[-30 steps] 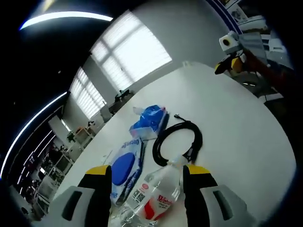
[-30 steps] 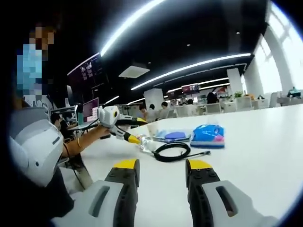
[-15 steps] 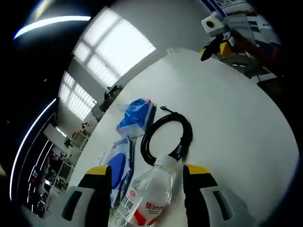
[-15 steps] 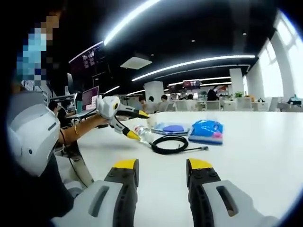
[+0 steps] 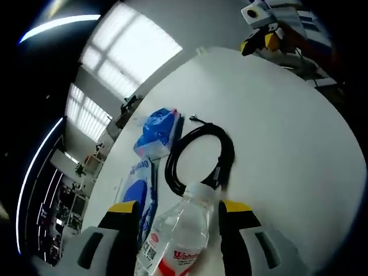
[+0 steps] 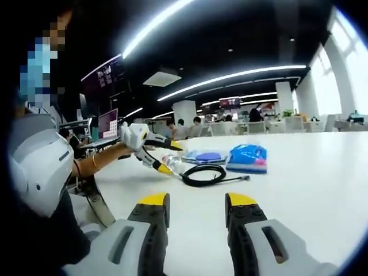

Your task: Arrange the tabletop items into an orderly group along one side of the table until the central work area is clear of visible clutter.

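A clear water bottle [image 5: 178,236] with a red label and white cap sits between my left gripper's [image 5: 179,210] yellow-tipped jaws, which press its sides. Just past its cap lies a coiled black cable [image 5: 201,155], then a blue tissue pack [image 5: 156,132] and a wipes pack [image 5: 138,190] with a blue oval lid. In the right gripper view the same group lies mid-table: bottle [image 6: 171,164], cable [image 6: 202,174], tissue pack [image 6: 248,158], wipes pack [image 6: 206,156], with the left gripper [image 6: 160,167] at the bottle. My right gripper [image 6: 198,201] stands open over bare table, well short of them.
The white table [image 6: 305,178] stretches wide to the right of the items. Its near-left edge runs beside the person's forearm [image 6: 98,162]. The right gripper [image 5: 259,41] shows at the table's far edge. Desks, monitors and seated people fill the office behind.
The left view has tipped and closed in; the bottle now sits higher and larger between the jaws, its cap overlapping the cable loop. The right gripper has barely moved.
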The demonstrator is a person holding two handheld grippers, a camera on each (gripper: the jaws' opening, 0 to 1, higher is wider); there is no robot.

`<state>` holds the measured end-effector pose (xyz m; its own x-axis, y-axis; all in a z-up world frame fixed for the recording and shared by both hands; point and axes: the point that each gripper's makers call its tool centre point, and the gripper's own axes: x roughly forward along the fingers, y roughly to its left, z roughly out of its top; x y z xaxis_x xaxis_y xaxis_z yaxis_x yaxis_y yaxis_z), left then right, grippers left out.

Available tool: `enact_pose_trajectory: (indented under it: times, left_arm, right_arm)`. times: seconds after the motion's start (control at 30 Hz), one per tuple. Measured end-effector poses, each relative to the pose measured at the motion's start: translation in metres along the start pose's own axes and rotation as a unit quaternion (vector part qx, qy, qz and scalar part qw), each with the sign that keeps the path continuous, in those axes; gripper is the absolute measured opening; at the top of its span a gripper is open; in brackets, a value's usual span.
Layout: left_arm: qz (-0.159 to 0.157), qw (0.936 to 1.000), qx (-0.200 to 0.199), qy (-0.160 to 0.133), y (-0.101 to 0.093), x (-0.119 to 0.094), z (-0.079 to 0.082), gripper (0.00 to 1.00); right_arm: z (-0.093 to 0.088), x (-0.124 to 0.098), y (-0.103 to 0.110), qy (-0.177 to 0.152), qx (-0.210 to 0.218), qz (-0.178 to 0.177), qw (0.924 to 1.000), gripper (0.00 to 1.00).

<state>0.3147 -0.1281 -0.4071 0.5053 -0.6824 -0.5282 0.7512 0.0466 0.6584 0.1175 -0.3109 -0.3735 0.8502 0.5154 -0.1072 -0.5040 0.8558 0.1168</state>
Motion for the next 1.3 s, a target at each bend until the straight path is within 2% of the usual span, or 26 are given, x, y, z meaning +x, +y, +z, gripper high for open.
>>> enact_pose_trajectory:
  times: [0.27, 0.4, 0.67, 0.8, 1.07, 1.3]
  left_arm:
    - [-0.014, 0.9998, 0.012, 0.01, -0.006, 0.003, -0.004, 0.52]
    - [-0.011, 0.9994, 0.028, 0.014, -0.005, 0.006, -0.003, 0.49]
    - [-0.011, 0.9992, 0.035, 0.015, -0.006, 0.011, -0.002, 0.45]
    - [-0.02, 0.9965, 0.08, 0.015, -0.012, 0.012, 0.001, 0.4]
    - [-0.011, 0.9921, 0.123, 0.021, -0.013, 0.015, 0.006, 0.36]
    - [-0.013, 0.9939, 0.108, 0.016, -0.015, 0.019, 0.005, 0.29]
  right_arm:
    - [-0.003, 0.0, -0.002, 0.004, -0.004, -0.003, 1.0, 0.36]
    - [-0.004, 0.0, -0.003, 0.008, -0.008, -0.005, 0.9999, 0.36]
    - [-0.009, -0.001, -0.003, 0.019, -0.015, -0.005, 0.9997, 0.36]
    - [-0.011, -0.001, -0.004, 0.022, -0.018, -0.002, 0.9996, 0.37]
    - [-0.011, -0.002, -0.003, 0.019, -0.015, 0.002, 0.9997, 0.37]
    - [-0.011, -0.004, -0.006, 0.015, -0.012, -0.002, 0.9998, 0.36]
